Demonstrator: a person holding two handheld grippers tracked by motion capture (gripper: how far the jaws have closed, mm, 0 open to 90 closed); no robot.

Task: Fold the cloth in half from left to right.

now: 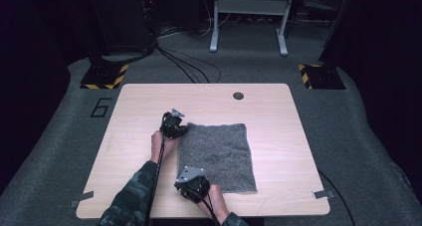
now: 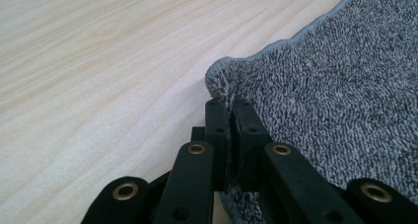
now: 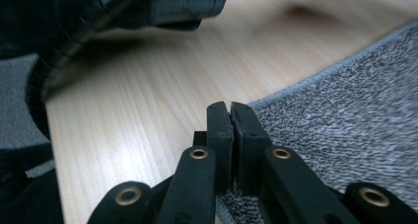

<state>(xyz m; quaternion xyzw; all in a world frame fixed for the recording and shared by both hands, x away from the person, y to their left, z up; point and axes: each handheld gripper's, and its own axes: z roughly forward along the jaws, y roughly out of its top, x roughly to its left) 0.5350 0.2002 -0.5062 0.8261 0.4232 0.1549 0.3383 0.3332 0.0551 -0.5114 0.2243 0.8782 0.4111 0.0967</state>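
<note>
Cloth [image 1: 219, 156] of grey, nubby pile with a stitched smooth border lies flat on the pale wood-grain desk [image 1: 278, 106], a little right of the middle, as an almost square sheet whose slightly longer side runs from the person's edge toward the far edge. The left tongs [image 2: 230, 116] are pressed together on its far-left corner, which stands up in a small rounded fold between the black jaws. The right tongs [image 3: 229, 116] are closed on the near-left corner, where the edge lies thin and flat.
</note>
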